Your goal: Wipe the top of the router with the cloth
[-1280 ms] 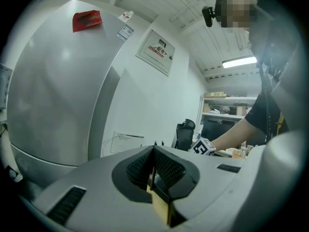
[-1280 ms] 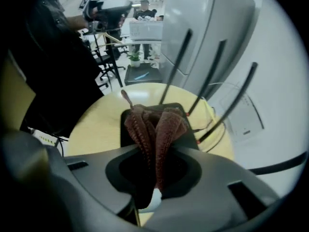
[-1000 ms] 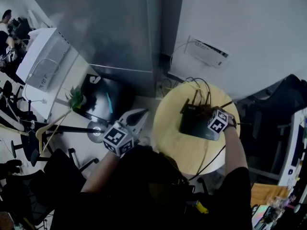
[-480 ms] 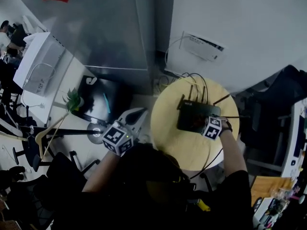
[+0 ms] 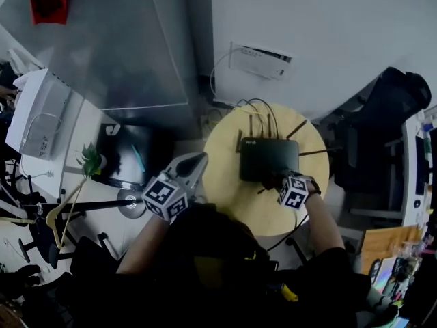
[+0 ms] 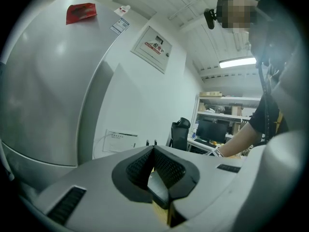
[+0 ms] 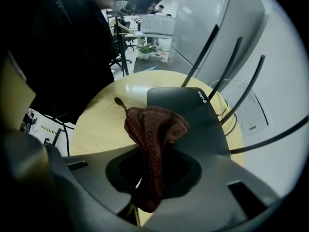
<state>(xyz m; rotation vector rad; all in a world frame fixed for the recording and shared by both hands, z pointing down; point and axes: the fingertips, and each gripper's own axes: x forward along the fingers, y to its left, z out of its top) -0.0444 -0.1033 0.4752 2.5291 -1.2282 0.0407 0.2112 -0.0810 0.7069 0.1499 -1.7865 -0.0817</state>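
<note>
A black router (image 5: 268,158) with several antennas lies flat on a round pale-wood table (image 5: 222,173). In the right gripper view the router (image 7: 190,117) fills the middle and a dark red knitted cloth (image 7: 152,139) hangs from between the jaws onto its near edge. My right gripper (image 5: 276,181) is shut on the cloth at the router's near edge. My left gripper (image 5: 193,165) is held left of the table, away from the router, shut with nothing in it; in its own view the left gripper (image 6: 157,170) points toward a white wall.
A white wall box (image 5: 259,61) with cables hangs behind the table. A grey cabinet (image 5: 116,53) stands at the left. A dark case (image 5: 133,152) and a small plant (image 5: 90,159) sit on the floor at the left. A black chair (image 5: 382,125) is at the right.
My right gripper has drawn the cloth back across the router's top toward its near edge. The head view has shifted. The left gripper has stayed where it was.
</note>
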